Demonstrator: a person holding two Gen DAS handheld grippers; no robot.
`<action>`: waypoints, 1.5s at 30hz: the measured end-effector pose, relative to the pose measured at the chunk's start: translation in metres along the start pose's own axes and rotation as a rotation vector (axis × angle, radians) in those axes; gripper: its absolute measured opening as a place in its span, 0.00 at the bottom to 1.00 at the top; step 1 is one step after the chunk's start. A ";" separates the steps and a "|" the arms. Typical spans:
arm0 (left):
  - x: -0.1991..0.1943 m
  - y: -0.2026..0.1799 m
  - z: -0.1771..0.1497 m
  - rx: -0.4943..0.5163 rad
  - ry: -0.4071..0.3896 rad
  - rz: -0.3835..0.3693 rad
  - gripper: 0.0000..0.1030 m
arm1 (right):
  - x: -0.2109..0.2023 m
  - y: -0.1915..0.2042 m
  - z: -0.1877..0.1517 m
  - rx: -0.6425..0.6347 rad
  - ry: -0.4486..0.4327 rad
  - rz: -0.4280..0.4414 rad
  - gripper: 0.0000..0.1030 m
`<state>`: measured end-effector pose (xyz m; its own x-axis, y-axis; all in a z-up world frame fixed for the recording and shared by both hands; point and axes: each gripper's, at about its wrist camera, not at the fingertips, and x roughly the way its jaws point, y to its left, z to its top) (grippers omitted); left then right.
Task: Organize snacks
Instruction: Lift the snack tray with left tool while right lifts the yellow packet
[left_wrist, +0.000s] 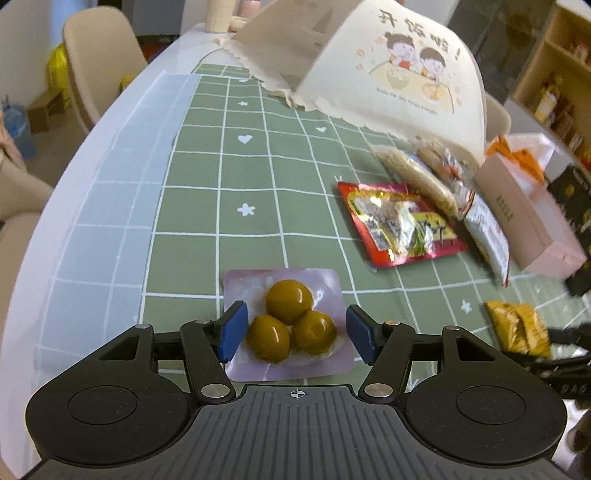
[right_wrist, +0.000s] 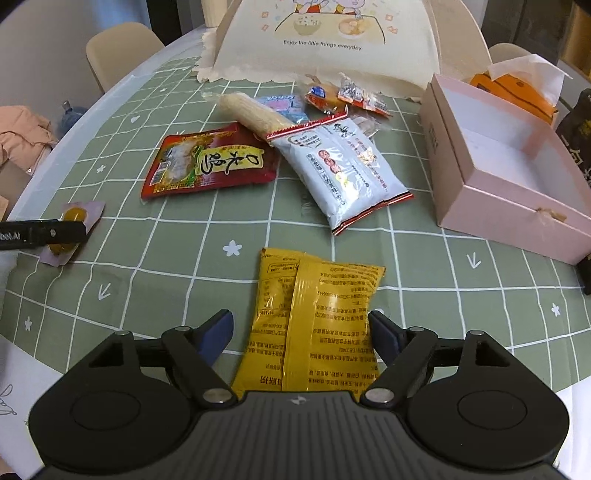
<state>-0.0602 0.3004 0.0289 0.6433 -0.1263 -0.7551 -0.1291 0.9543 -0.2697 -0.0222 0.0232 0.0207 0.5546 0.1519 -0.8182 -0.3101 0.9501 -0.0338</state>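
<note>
You see a green tablecloth (right_wrist: 177, 266) with white grid lines, a yellow packet (right_wrist: 317, 317), a red pouch (right_wrist: 207, 162), a pink box (right_wrist: 491, 206).

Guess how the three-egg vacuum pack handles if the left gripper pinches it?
The vacuum pack probably flexes at its thin flat film border, so edges may fold. The three rounded eggs look glossy and firm; pads could slip off them. Left gripper straddles it, jaws open.

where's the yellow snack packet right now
In the right wrist view, the yellow snack packet lies flat on the green tablecloth between the right gripper's open fingers, below the white packet.
</note>
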 end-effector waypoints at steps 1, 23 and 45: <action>-0.001 0.001 0.000 -0.007 -0.004 -0.007 0.63 | 0.002 0.000 0.000 0.002 0.009 0.002 0.77; 0.007 -0.033 -0.012 0.276 -0.007 0.112 0.68 | 0.006 0.001 -0.006 0.025 0.016 -0.013 0.80; -0.023 -0.050 -0.017 0.287 -0.049 -0.010 0.50 | -0.014 -0.006 0.011 -0.001 -0.011 0.020 0.58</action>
<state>-0.0813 0.2509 0.0499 0.6801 -0.1295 -0.7216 0.0917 0.9916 -0.0915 -0.0203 0.0180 0.0388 0.5567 0.1742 -0.8122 -0.3221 0.9465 -0.0178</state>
